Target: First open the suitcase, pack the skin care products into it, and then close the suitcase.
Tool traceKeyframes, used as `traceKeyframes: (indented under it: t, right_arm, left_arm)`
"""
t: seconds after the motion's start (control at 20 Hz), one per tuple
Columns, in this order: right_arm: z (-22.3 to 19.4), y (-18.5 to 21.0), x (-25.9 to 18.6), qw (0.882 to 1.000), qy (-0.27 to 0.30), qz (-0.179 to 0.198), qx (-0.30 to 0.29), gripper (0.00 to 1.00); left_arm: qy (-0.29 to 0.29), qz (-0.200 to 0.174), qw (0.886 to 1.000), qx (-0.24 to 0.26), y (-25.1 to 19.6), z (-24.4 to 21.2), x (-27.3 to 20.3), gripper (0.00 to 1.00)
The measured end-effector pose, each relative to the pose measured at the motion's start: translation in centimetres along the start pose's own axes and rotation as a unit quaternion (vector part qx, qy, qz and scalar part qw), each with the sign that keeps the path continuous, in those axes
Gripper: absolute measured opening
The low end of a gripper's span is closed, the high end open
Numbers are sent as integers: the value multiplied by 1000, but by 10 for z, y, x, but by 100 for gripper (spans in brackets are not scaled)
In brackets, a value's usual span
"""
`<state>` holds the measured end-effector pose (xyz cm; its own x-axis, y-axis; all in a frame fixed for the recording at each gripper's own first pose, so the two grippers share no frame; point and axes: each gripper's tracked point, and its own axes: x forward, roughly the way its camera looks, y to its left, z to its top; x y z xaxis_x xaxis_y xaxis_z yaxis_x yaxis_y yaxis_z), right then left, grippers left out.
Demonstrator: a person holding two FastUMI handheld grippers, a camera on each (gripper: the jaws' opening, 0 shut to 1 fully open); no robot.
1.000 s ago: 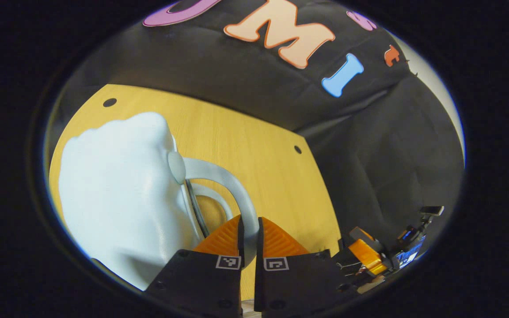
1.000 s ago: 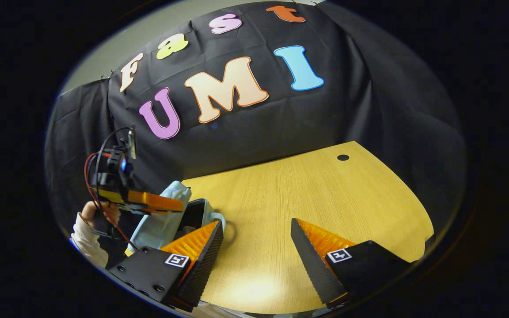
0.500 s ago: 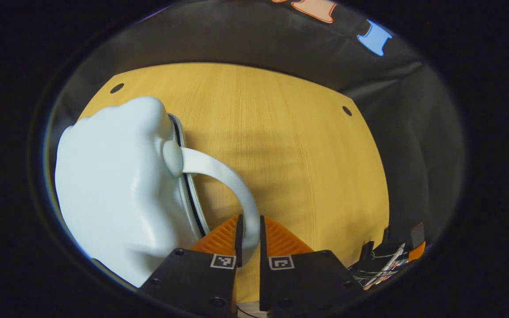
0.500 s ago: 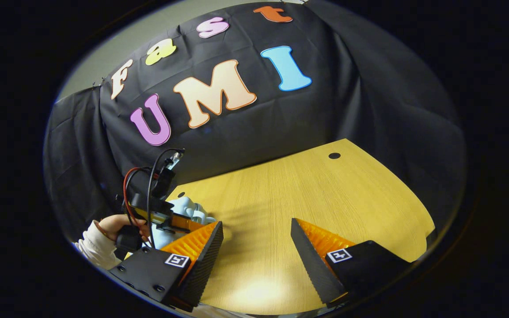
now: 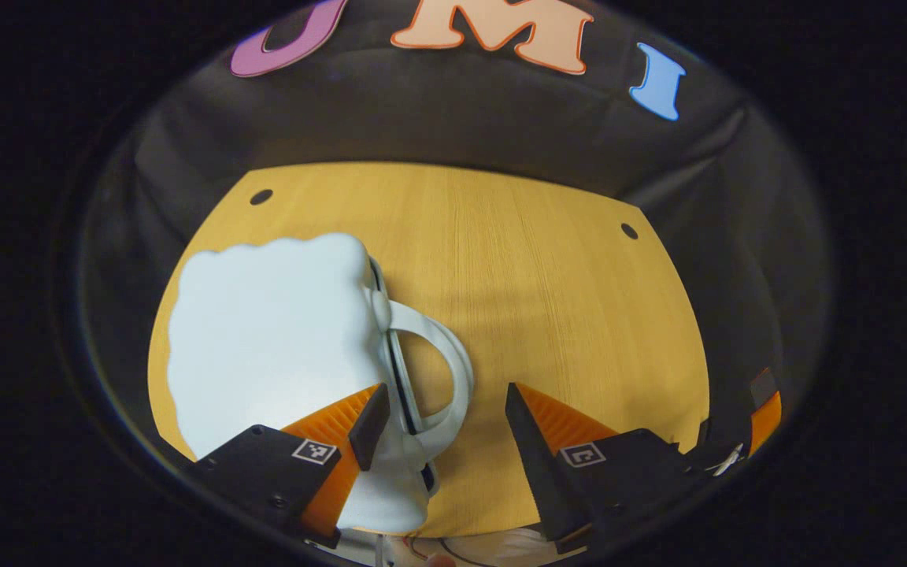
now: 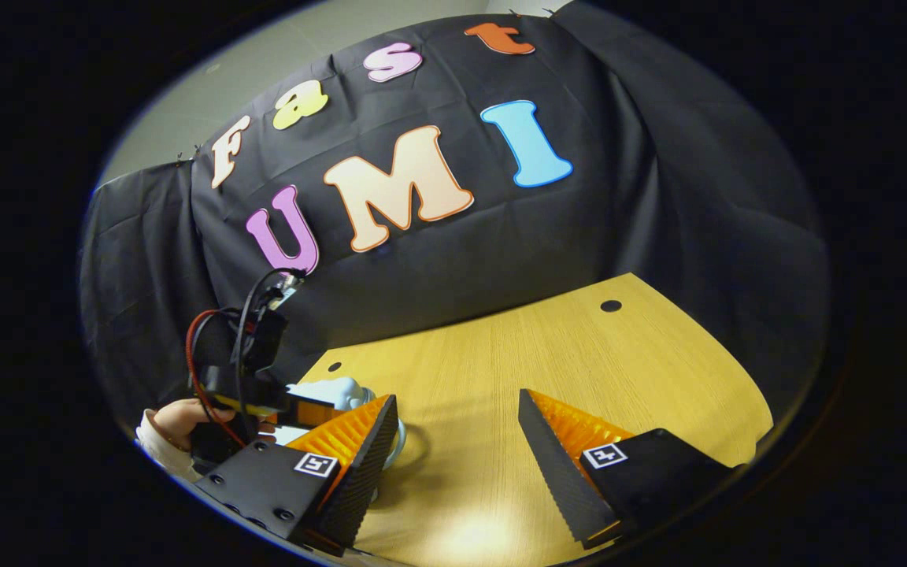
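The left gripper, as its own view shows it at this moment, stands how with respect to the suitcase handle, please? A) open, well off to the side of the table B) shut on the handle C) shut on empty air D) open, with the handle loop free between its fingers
D: the left gripper has its fingers spread, and the pale handle of the closed suitcase lies unclamped between them.

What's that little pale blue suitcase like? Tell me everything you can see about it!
The suitcase is pale blue and looks like smooth, shiny plastic, with a wavy, lumpy edge. It lies flat and closed on the wooden table, a dark seam running around its side. A curved white handle loops out from that side. The left tongs are open around the handle, not squeezing it. In the right gripper view the suitcase peeks out behind an orange finger.
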<state>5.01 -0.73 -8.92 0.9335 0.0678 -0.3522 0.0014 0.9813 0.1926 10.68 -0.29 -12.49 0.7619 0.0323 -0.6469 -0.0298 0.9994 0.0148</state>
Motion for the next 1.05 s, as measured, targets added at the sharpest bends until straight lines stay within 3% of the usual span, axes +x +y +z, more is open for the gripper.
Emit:
traceKeyframes:
  t: [0.1,0.25,0.4,0.5,0.7,1.05]
  right_arm:
    - [7,3,-3,1000,-7,3,-5,97]
    - [14,10,-8,1000,-21,7,-12,97]
    - [18,14,-16,999,-29,9,-22,97]
    - [23,20,-22,999,-40,13,-27,97]
    - [16,26,-32,998,-36,8,-47,97]
    - [18,39,-51,997,-54,-9,-53,97]
  left_arm:
    - [-43,9,999,9,3,5,-23,92]
    - [-102,22,995,8,4,8,-56,89]
    - [-158,1,987,-18,-15,13,-92,89]
    - [-183,-11,983,-5,-23,15,-102,88]
    - [-171,-32,984,43,-27,6,-102,89]
    - [-173,-31,982,71,-29,1,-102,89]
